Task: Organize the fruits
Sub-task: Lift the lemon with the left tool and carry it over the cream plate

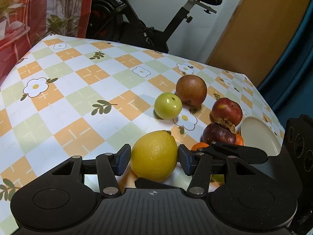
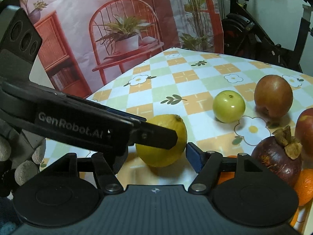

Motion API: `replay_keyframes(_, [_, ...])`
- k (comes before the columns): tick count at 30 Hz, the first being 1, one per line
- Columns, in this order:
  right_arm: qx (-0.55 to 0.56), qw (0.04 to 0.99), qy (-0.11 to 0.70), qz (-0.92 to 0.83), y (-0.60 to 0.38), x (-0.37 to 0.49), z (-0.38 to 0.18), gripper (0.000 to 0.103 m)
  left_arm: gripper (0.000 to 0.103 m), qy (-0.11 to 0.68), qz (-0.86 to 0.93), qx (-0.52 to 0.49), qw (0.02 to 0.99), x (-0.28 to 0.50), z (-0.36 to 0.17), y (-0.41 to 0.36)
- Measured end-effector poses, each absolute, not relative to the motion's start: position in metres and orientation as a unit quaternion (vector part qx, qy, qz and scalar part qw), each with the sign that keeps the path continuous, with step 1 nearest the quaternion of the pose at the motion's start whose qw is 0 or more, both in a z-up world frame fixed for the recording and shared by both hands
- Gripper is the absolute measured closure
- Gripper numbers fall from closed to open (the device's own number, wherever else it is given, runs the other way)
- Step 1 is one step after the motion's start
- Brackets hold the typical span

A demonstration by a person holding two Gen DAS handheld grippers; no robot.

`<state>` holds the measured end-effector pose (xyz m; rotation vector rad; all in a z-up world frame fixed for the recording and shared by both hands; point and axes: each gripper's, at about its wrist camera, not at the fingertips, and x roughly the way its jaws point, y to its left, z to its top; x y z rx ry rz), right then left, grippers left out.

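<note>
Left wrist view: left gripper [image 1: 154,158] clamped on the lemon [image 1: 154,155], blue pads against both sides, near edge of the checked table [image 1: 78,90]. Farther right: green apple [image 1: 168,105], brown fruit [image 1: 191,89], red apple [image 1: 227,111], mangosteen [image 1: 219,134], white plate [image 1: 260,137].

Right wrist view: right gripper [image 2: 156,156] spread wide, lemon [image 2: 162,140] between its fingers, crossed from the left by the left gripper's finger [image 2: 156,137].

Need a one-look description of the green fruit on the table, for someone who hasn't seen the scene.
Start at the checked, flower-print tablecloth and find the fruit cluster by the white plate. The green fruit sits at the cluster's outer edge, right beside the bigger brown round fruit. It is the only pale green one, smooth and glossy, smaller than its brown neighbour and the lemon.
</note>
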<state>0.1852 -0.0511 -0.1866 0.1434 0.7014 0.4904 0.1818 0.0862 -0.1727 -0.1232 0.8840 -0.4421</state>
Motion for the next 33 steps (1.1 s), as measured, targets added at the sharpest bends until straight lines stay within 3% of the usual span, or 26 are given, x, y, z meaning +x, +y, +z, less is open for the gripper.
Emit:
replay_keyframes(7, [0.082,0.910,0.336,0.229,-0.056,0.188,-0.190,0.044,0.047,0.422,-0.203,-0.077,0.880,0.183,-0.172,0.083])
replay_keyframes(15, [0.095,0.921,0.313,0.211,-0.073,0.169,-0.176,0.044,0.047,0.398,-0.218,-0.091,0.886,0.172,-0.157,0.064])
replay_keyframes(33, [0.132,0.953,0.244,0.121,-0.169,0.109,-0.133,0.044,0.047,0.343,-0.300,-0.037,0.889,0.153,-0.122,-0.057])
